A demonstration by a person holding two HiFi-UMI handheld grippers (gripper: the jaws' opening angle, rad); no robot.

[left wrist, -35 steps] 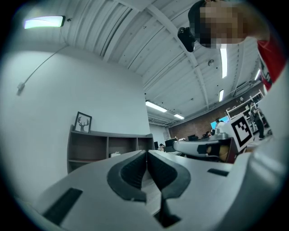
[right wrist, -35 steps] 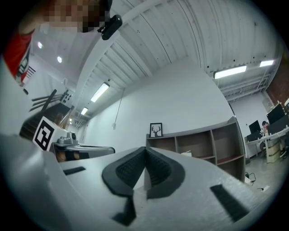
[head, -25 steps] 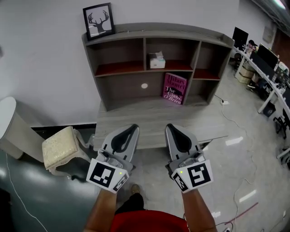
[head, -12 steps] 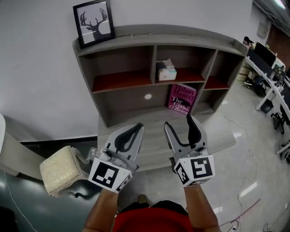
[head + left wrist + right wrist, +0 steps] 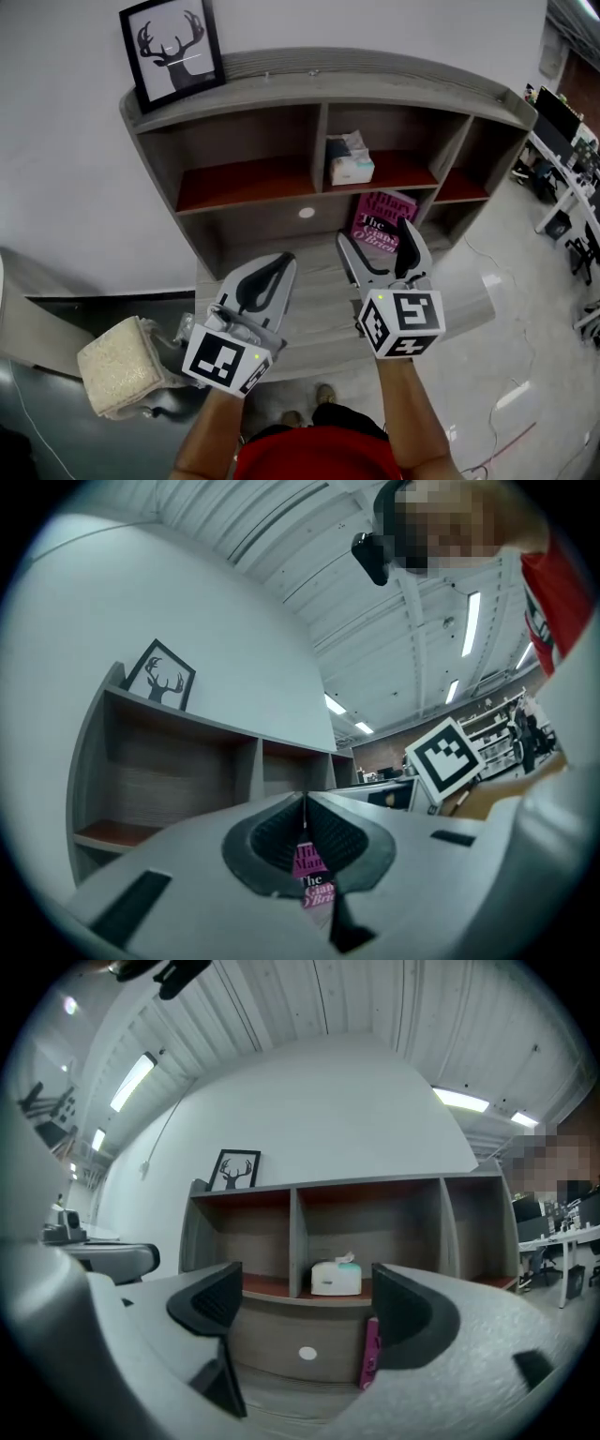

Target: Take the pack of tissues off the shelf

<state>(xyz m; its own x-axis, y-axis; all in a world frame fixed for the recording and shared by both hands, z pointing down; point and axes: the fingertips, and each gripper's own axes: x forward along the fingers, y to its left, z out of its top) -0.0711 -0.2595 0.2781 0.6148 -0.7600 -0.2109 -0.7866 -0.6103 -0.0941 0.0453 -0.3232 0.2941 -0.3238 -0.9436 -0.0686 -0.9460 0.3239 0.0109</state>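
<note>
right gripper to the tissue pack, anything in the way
Open air only, in the right gripper view: the right gripper, jaws opening and empty, faces the tissue pack; the pink book stands lower right.

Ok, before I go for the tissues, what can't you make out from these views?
The pack of tissues: print too small in head and right gripper views; its back is hidden.
The pink book: lower cover hidden in head view by the right gripper, jaws opening, nothing between them; the gripper views show only slivers.
Left gripper view: the left gripper, jaws shut, blocks most of the shelf; no tissues visible there.
</note>
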